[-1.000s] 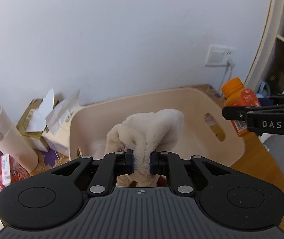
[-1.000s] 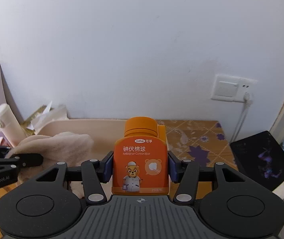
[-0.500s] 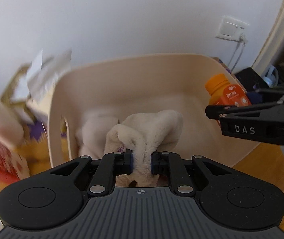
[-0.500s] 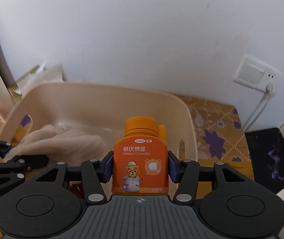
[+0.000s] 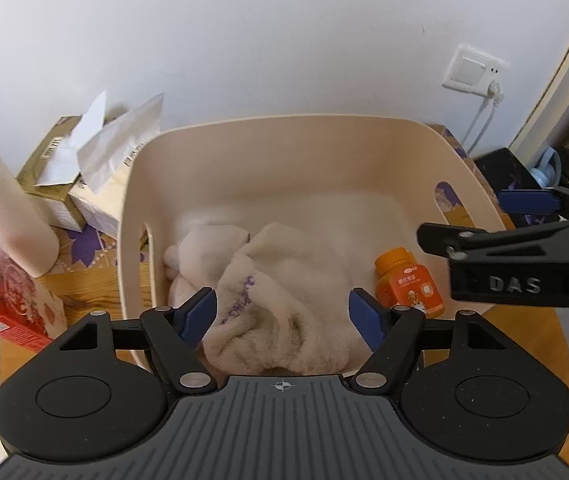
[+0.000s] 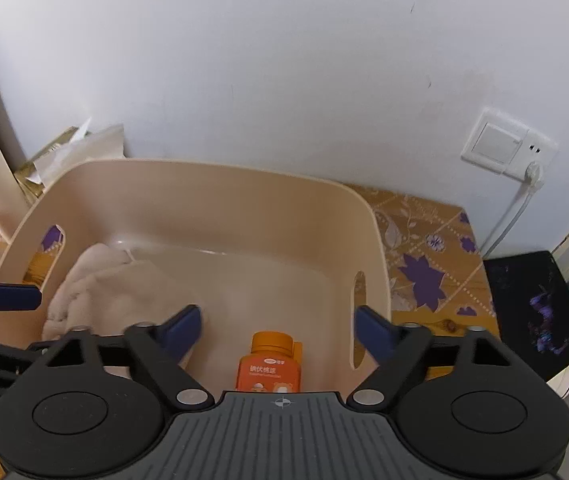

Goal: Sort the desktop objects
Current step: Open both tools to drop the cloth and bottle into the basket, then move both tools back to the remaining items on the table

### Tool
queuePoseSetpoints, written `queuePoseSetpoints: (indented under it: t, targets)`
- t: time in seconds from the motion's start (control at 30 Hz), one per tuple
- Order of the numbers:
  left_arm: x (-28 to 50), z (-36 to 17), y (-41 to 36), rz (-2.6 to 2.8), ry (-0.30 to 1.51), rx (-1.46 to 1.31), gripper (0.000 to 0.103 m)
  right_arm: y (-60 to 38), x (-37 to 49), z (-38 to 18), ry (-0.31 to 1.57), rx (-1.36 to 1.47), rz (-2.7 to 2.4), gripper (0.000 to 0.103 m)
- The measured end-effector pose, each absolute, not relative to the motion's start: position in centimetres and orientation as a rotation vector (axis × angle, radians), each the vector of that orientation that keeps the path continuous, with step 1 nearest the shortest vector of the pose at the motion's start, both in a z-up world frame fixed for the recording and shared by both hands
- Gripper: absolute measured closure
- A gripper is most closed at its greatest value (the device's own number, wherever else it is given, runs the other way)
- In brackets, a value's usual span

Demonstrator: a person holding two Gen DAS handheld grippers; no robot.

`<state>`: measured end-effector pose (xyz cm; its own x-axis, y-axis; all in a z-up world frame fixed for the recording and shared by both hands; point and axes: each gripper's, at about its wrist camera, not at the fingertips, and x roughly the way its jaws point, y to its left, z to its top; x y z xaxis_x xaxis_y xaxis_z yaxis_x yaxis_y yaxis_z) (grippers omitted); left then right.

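A cream plastic bin (image 5: pixel 324 148) (image 6: pixel 212 196) stands on the desk. A fluffy cream cloth (image 5: pixel 284 280) (image 6: pixel 104 280) lies inside it on the left. An orange bottle (image 5: pixel 408 282) (image 6: pixel 270 366) stands upright inside it on the right. My left gripper (image 5: pixel 282 312) is open and empty above the cloth. My right gripper (image 6: pixel 278 328) is open and empty above the bottle; it also shows at the right of the left wrist view (image 5: pixel 524 232).
A white flask (image 5: pixel 4 208), tissue boxes (image 5: pixel 84 184) and a red box (image 5: pixel 8 296) stand left of the bin. A black pad (image 6: pixel 532 312) lies to the right. A wall socket (image 6: pixel 504 148) with a cable is behind.
Both grippers moved over the bin and opened. The cloth dropped from the left gripper and the bottle from the right one; both now rest in the bin.
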<state>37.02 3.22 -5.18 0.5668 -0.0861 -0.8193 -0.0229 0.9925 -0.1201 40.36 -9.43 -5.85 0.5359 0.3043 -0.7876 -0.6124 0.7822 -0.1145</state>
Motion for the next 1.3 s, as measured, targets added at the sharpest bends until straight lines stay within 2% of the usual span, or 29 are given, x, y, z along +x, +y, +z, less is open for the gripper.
queuePoseSetpoints:
  t: [0.07, 0.17, 0.9, 1.3]
  targets:
    - [36.3, -4.4, 3.2, -0.024, 0.951, -0.125, 0.028, -9.9, 40.0, -5.1, 0.832, -0.399, 0.570, 0.003]
    - [34.9, -3.1, 2.8, -0.012, 0.912, -0.113, 0.028, -10.9, 39.4, -3.9, 0.810, -0.383, 0.582, 0.000]
    - [22.5, 1.6, -3.1, 0.190, 0.837, -0.138, 0.027, -22.9, 33.1, 0.0, 0.769, -0.351, 0.670, 0.000]
    - [16.1, -1.2, -4.7, 0.150, 0.863, -0.091, 0.026, -26.9, 28.4, -3.2, 0.792, -0.372, 0.663, 0.000]
